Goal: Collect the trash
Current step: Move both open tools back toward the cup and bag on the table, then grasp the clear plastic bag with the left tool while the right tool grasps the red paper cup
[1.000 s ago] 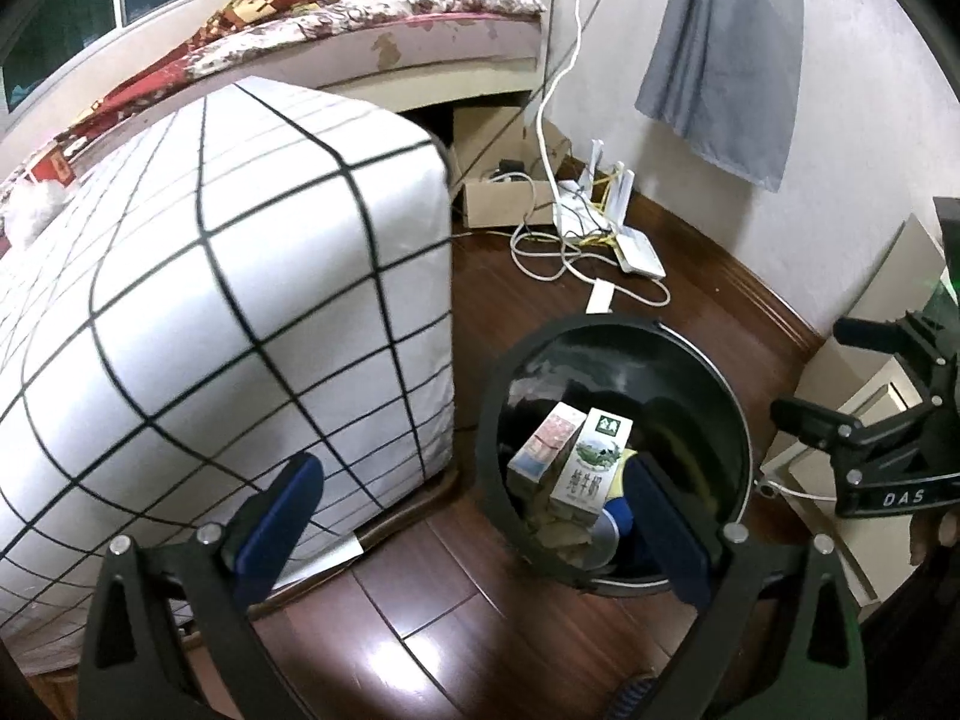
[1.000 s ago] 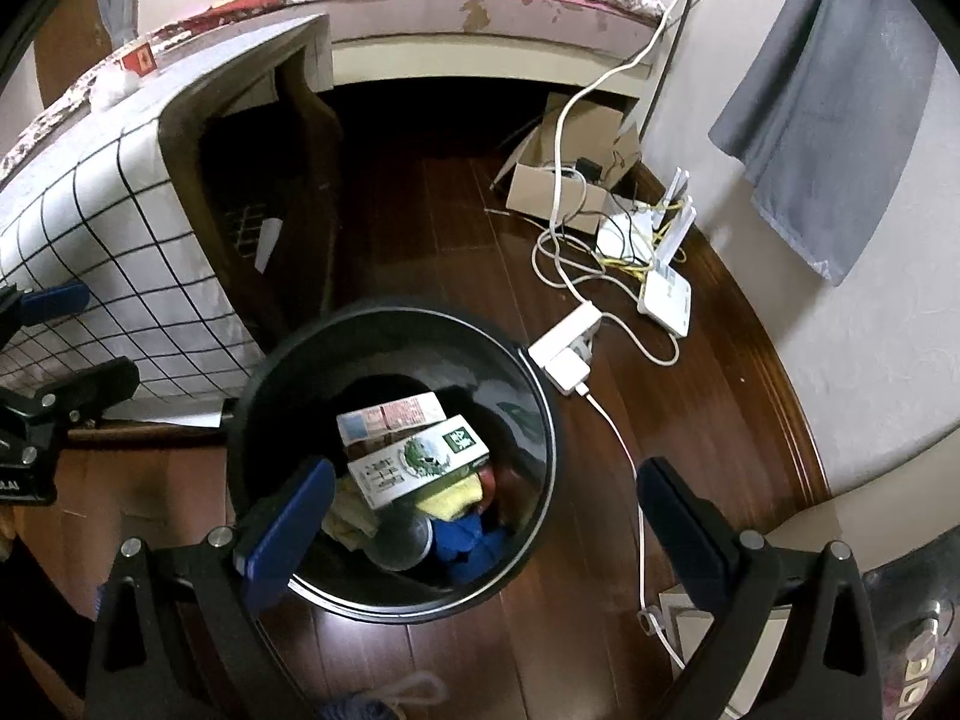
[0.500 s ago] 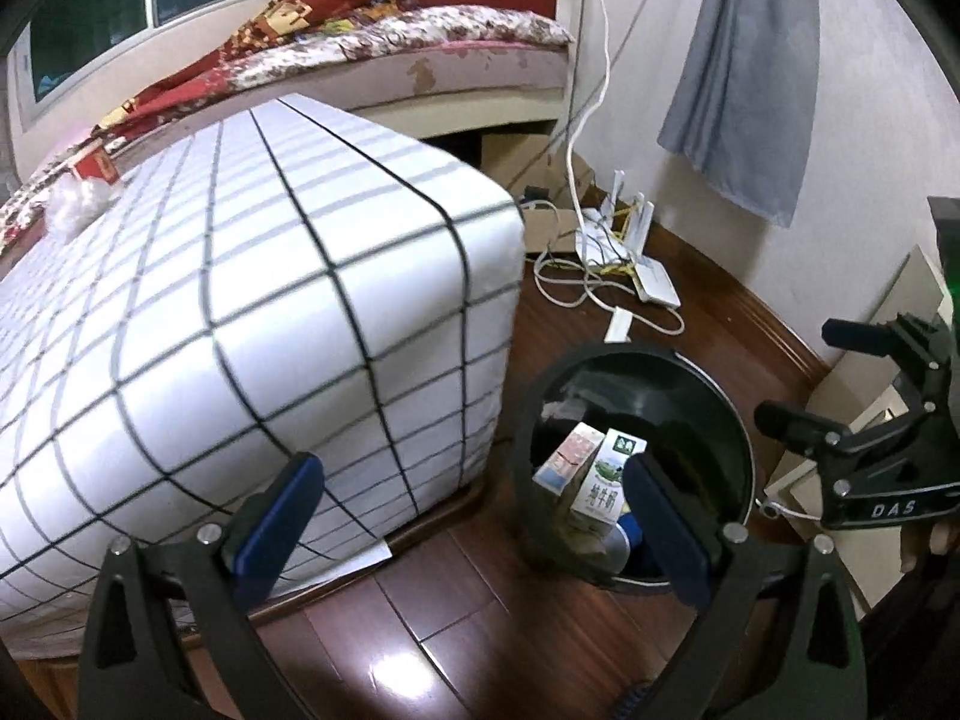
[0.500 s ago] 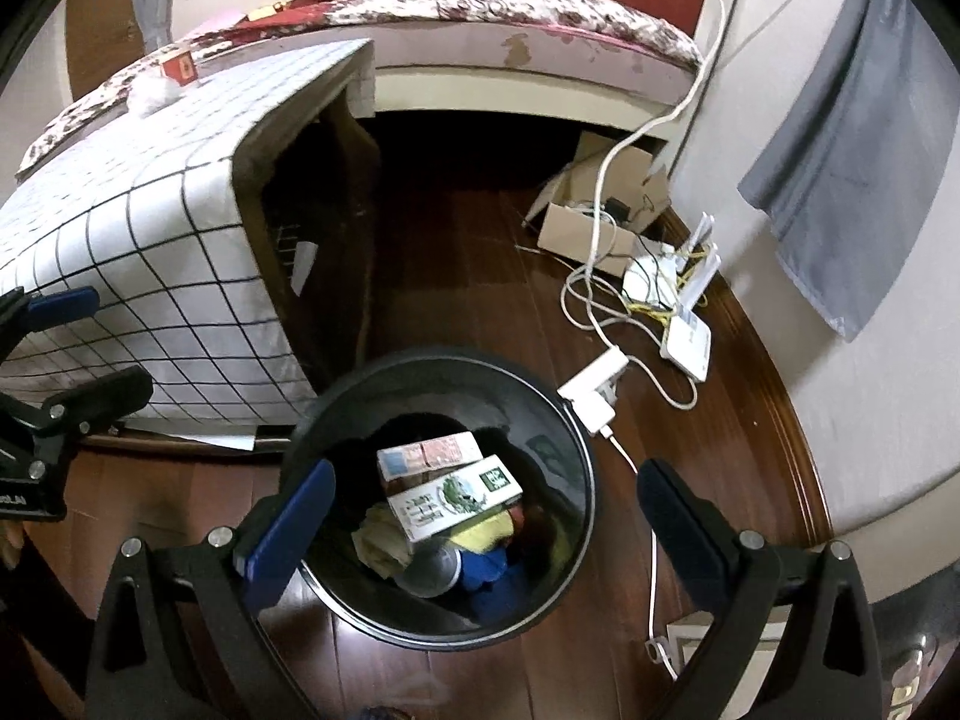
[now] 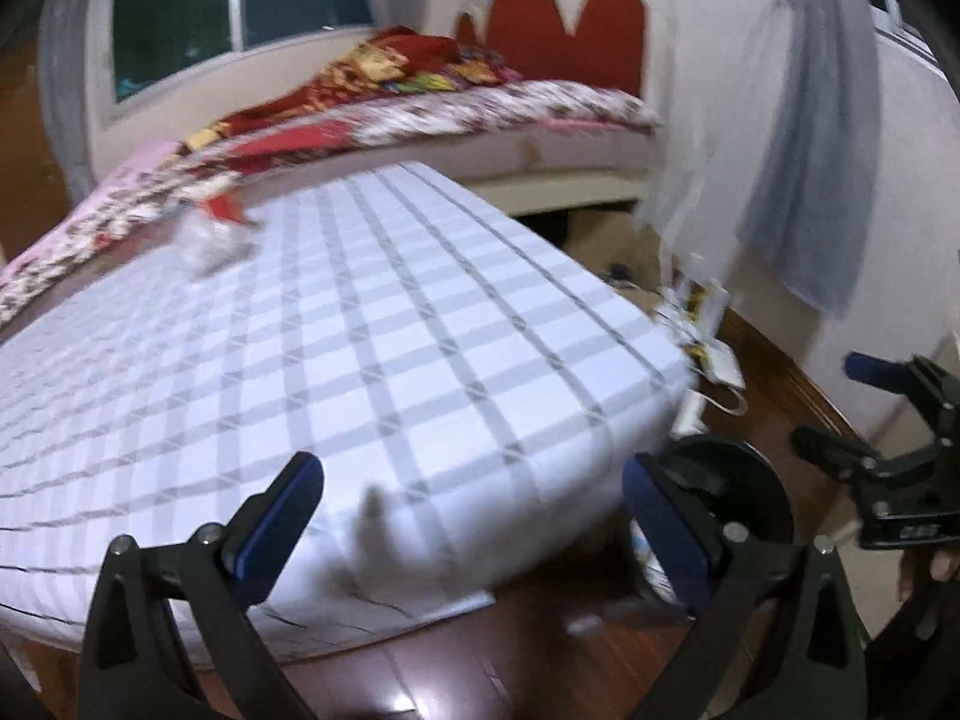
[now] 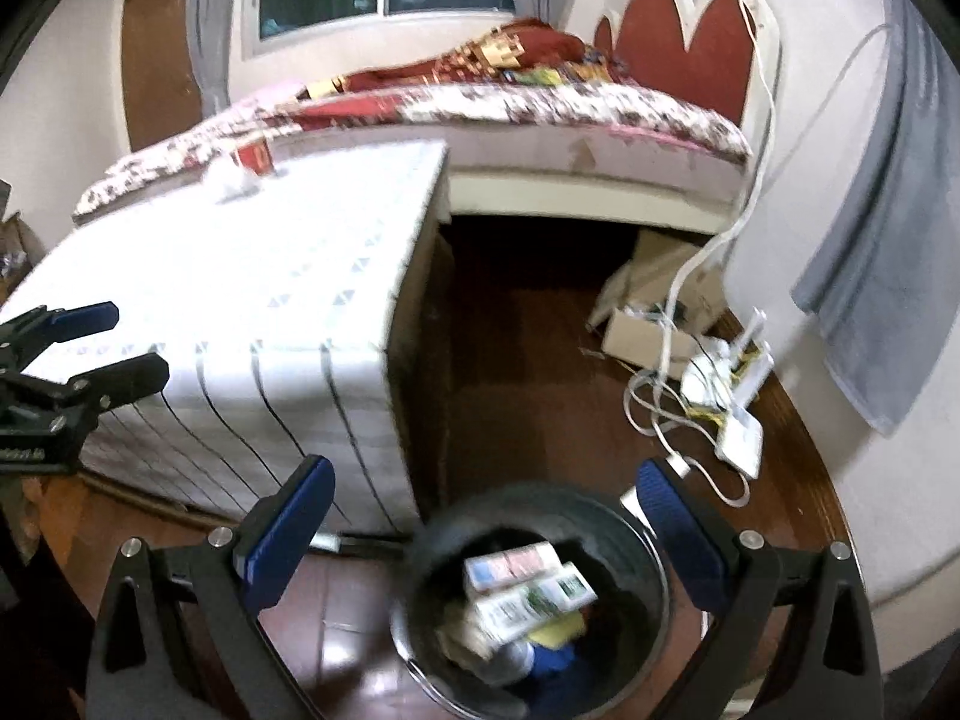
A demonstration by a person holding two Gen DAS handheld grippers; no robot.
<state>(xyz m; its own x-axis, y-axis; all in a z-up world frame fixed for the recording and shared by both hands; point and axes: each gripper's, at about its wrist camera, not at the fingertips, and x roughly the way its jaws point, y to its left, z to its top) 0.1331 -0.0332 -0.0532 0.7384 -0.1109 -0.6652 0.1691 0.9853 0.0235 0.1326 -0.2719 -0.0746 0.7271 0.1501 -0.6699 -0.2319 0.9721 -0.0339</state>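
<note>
Both the left gripper (image 5: 471, 531) and right gripper (image 6: 483, 534) are spread and empty. Cartons (image 6: 528, 591) lie in the bin (image 6: 651, 564); a crumpled white scrap (image 6: 231, 183) remains on the table (image 6: 240, 276).

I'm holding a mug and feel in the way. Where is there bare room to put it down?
The checked tablecloth is bare across its near half; only a white wad and red box sit at the far edge. The floor by the router is tangled with cables, and the bin holds trash.
</note>
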